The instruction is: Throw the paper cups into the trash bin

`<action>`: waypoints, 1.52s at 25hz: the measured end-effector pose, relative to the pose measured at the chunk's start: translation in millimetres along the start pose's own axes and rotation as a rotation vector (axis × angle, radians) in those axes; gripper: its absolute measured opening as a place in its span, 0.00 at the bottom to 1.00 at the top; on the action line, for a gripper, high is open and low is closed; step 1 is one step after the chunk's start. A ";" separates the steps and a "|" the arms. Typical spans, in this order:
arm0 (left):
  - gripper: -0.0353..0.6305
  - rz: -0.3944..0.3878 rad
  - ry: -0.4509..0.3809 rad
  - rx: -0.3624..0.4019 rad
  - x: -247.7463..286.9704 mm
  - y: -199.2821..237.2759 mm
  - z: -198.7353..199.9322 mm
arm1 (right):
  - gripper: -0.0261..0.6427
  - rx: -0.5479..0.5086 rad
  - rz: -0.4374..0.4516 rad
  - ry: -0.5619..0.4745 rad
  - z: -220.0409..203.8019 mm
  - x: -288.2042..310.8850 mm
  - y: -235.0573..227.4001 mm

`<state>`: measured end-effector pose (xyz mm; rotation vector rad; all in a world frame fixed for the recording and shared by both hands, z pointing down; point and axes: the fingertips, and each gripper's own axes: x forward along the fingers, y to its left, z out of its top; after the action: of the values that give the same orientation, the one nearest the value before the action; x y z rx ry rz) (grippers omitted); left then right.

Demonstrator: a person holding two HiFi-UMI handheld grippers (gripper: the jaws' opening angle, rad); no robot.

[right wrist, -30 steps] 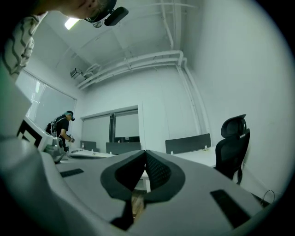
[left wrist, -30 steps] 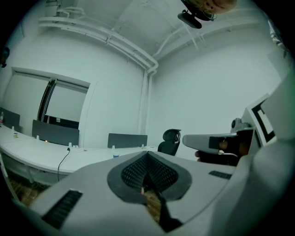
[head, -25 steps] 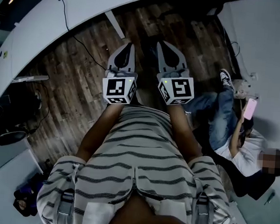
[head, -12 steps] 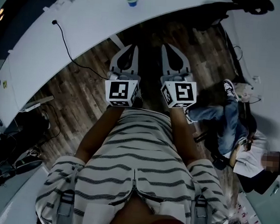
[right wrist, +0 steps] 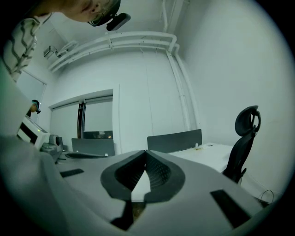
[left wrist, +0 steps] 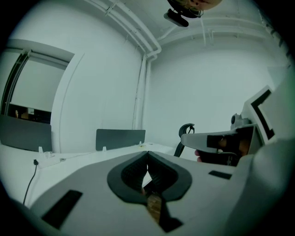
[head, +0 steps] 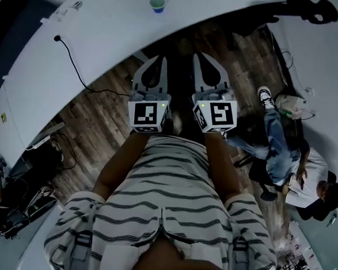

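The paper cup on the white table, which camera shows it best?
The head view: the paper cup stands upright on the white table, seen from above. In the two gripper views no cup can be made out.

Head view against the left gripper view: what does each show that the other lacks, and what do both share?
Only the head view: the small paper cup with a blue base, the wooden floor, a seated person. Only the left gripper view: a grey partition panel. Both: the curved white desk and the left gripper, shut.
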<state>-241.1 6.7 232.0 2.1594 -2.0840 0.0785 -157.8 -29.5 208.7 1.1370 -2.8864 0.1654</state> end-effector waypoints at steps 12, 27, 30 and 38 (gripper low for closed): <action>0.09 0.101 0.050 -0.021 38.9 -2.4 -32.3 | 0.06 0.011 0.047 0.050 -32.4 18.8 -30.8; 0.09 0.195 0.087 -0.026 109.9 48.2 -87.3 | 0.06 0.027 0.022 0.109 -84.1 39.0 -51.8; 0.09 0.198 0.095 -0.017 125.9 55.5 -97.6 | 0.06 0.039 0.011 0.118 -94.7 40.9 -57.1; 0.09 0.201 0.100 -0.017 164.3 76.9 -120.9 | 0.06 0.048 -0.005 0.144 -118.6 43.5 -61.5</action>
<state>-304.2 -141.9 378.5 1.8885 -2.2282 0.1844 -148.5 -90.5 335.0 1.0901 -2.7672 0.3044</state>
